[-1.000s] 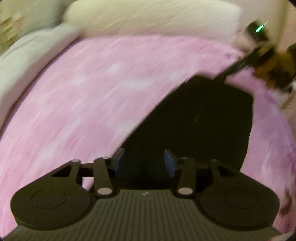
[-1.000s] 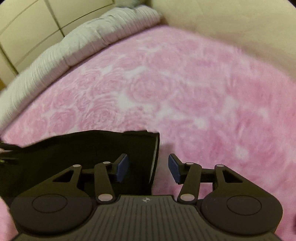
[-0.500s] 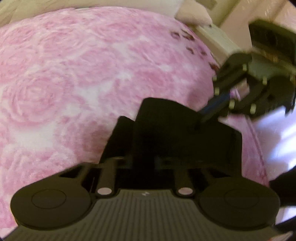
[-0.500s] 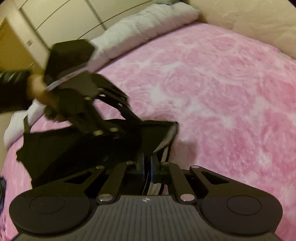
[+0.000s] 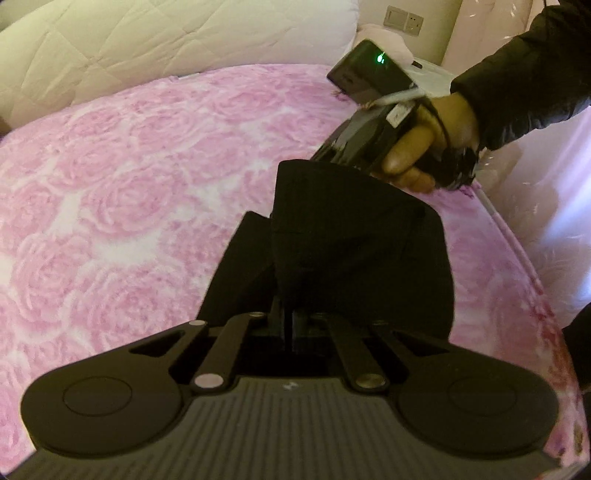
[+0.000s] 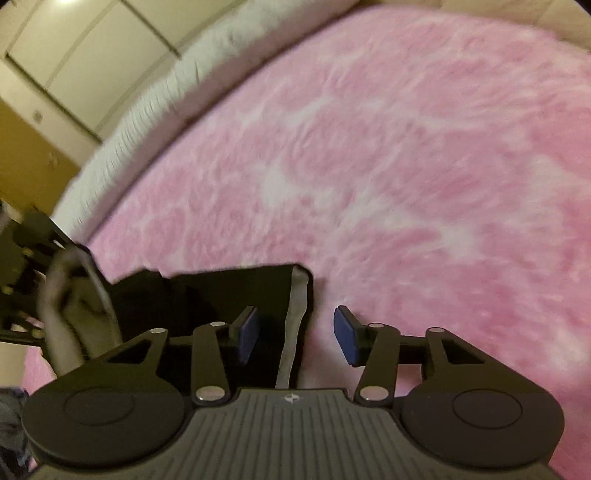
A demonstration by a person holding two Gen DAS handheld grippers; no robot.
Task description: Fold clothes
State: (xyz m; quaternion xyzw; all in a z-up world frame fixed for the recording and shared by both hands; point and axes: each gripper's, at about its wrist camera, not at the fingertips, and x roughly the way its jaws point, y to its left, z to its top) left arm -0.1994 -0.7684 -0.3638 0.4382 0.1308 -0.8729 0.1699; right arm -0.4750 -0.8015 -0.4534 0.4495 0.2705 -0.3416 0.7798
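Note:
A black garment (image 5: 351, 240) lies partly folded on the pink rose-patterned bedspread (image 5: 129, 192). My left gripper (image 5: 288, 325) is shut on its near edge, and the cloth rises from the jaws into a fold. Beyond that fold a hand (image 5: 417, 147) in a black sleeve holds the right gripper's body (image 5: 365, 129); its fingertips are hidden there. In the right wrist view my right gripper (image 6: 295, 336) has its jaws opening. The garment's edge with a pale lining strip (image 6: 295, 314) lies between the blue pads (image 6: 247, 332) without being pressed.
A cream quilted duvet (image 5: 166, 44) is piled along the bed's far side, and a white ribbed pillow (image 6: 166, 85) lies along another side. The bed's edge (image 5: 517, 258) runs close on the right, by a wall with sockets (image 5: 402, 18). Cupboard doors (image 6: 74, 48) stand behind the pillow.
The left jaws, open a second ago, have shut on the garment and carried its edge over. The right jaws gripped the lined edge half a second ago and now stand apart.

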